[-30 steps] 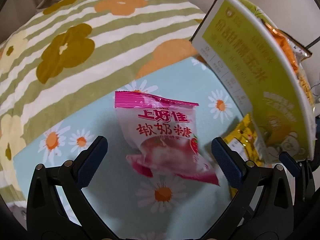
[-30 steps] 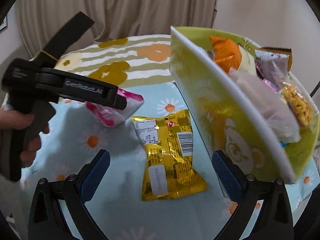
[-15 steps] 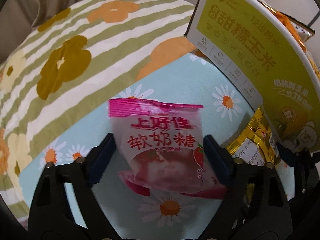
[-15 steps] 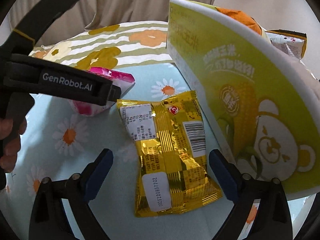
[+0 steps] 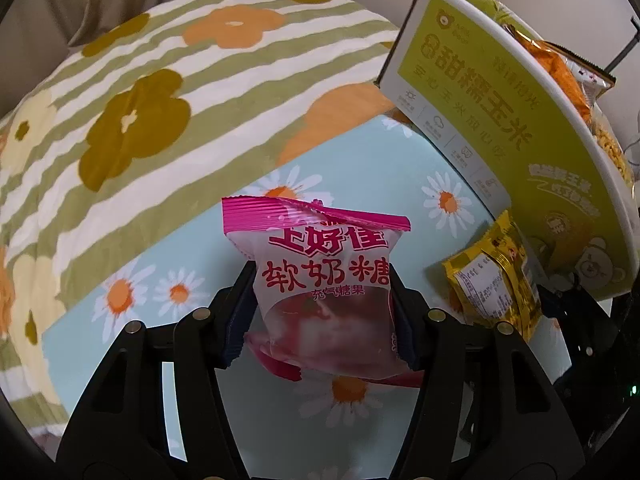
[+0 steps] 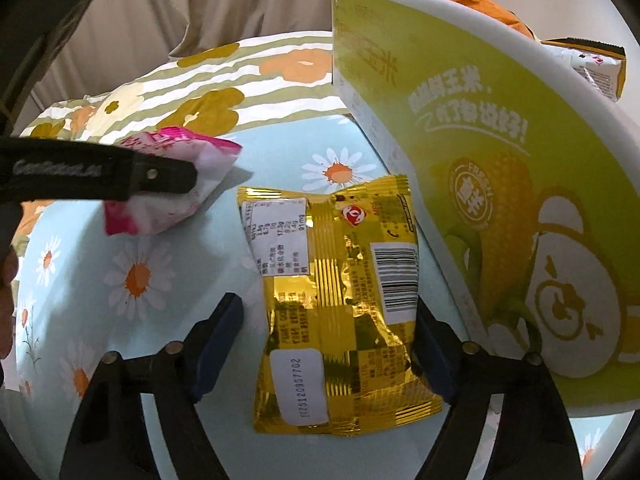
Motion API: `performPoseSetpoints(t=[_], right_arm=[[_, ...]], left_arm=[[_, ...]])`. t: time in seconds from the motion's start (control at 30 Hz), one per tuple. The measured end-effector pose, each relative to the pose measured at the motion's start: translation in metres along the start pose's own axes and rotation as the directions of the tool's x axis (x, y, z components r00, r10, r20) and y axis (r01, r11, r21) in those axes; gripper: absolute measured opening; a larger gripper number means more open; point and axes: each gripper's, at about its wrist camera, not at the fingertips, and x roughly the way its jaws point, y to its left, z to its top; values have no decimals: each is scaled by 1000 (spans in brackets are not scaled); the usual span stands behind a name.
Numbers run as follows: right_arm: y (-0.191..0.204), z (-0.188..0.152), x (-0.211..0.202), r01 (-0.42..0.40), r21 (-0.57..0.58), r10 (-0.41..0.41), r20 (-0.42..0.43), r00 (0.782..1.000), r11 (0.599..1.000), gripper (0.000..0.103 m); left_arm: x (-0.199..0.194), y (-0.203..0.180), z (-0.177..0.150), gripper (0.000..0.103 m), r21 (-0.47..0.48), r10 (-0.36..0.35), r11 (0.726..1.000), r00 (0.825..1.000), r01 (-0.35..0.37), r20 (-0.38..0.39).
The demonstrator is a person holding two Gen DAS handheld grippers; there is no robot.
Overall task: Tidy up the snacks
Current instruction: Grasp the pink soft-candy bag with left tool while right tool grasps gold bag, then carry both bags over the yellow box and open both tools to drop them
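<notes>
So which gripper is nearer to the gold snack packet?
Right. The right gripper straddles the gold snack packet, jaws open; the left gripper is beside it, clamping the pink candy bag.

Each hand-held gripper is built of matte black plastic. The left hand-held gripper (image 5: 322, 320) has two angular linkage arms set with round brass-coloured screws, ending in dark blue ribbed pads (image 5: 236, 320). The right hand-held gripper (image 6: 326, 344) has the same black arms, brass screws and blue pads (image 6: 218, 344). The left one's side bears blurred pale lettering, and bare skin (image 6: 8, 304) shows behind it.
</notes>
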Motion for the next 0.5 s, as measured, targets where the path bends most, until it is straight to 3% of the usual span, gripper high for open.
performPoseSetpoints(t=[0.17,0.23,0.5], right_arm=[[1,-1,0,-12,6,12,-10,1000,1000,72],[3,-2,-2,-23,-7,22,-8,1000,1000,59],[20,1,-27,-96,-88,97,10,995,991,54]], left_arm=[[-16,9,-11,56,-39,-1,999,1000,2,10],[-21,12,-16,56,-53,-2,999,1000,2,10],[-56,20,-31,56,-130,15,992,998,-7,61]])
